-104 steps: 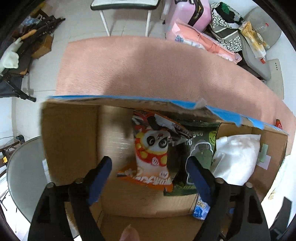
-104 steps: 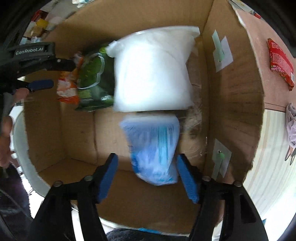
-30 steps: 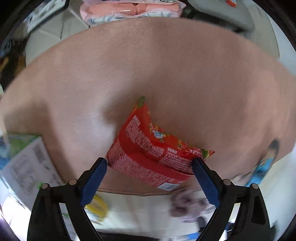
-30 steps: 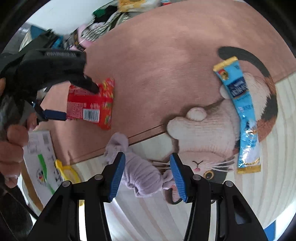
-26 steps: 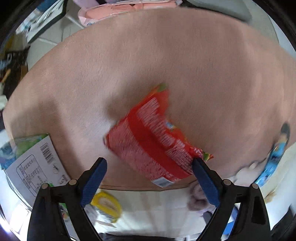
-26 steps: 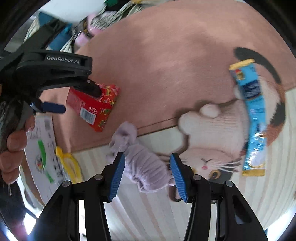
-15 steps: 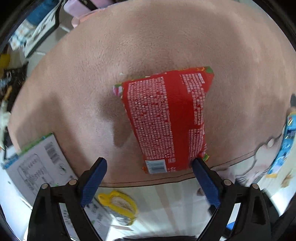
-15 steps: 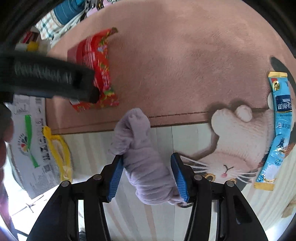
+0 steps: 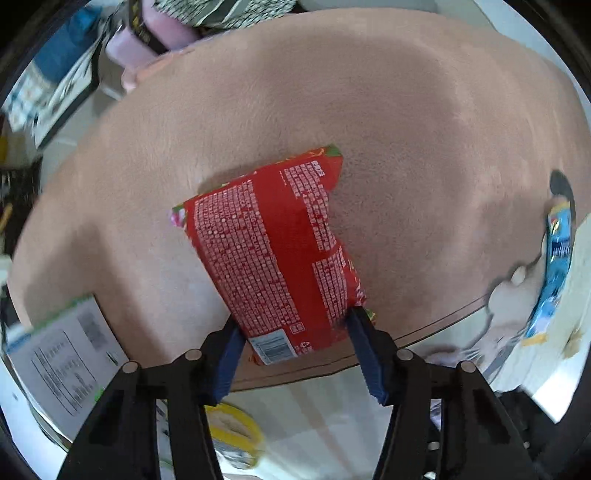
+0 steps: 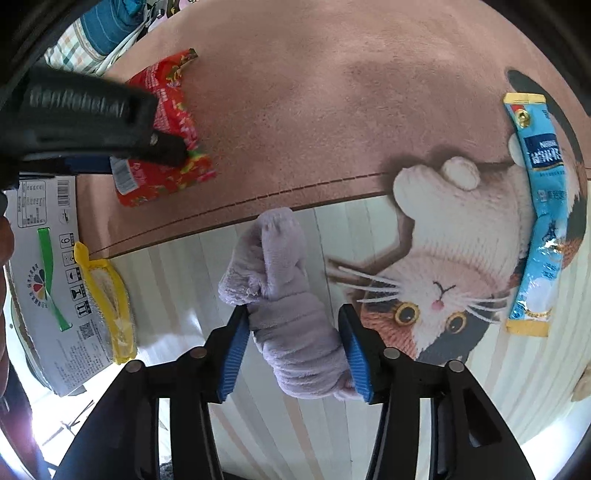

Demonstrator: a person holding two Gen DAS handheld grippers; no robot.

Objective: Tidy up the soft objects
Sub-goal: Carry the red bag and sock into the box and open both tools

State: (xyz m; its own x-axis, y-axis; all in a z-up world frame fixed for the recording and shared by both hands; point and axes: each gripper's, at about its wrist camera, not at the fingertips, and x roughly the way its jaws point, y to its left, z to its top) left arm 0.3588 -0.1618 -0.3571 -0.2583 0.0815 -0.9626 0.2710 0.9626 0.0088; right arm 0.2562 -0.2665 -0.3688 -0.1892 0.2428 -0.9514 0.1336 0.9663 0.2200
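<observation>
A red snack bag (image 9: pixel 273 254) lies on the pink rug; my left gripper (image 9: pixel 295 339) has closed its blue pads on the bag's near end. The bag also shows in the right wrist view (image 10: pixel 173 147), partly hidden by the left gripper body (image 10: pixel 81 114). A lilac fuzzy sock (image 10: pixel 284 306) lies on the striped part of the rug. My right gripper (image 10: pixel 293 332) straddles its near end, pads touching both sides. A blue sachet (image 10: pixel 543 243) lies at the right over the cat picture; it also shows in the left wrist view (image 9: pixel 554 269).
A white printed cardboard box (image 10: pixel 48 273) stands at the left, also in the left wrist view (image 9: pixel 62 354). A yellow packet (image 10: pixel 107 295) lies beside it. Bags and clothes (image 9: pixel 147 29) are piled beyond the rug's far edge.
Both grippers left the cardboard box and came over the rug. In the last half second the left jaws narrowed onto the red bag and the right gripper settled around the sock.
</observation>
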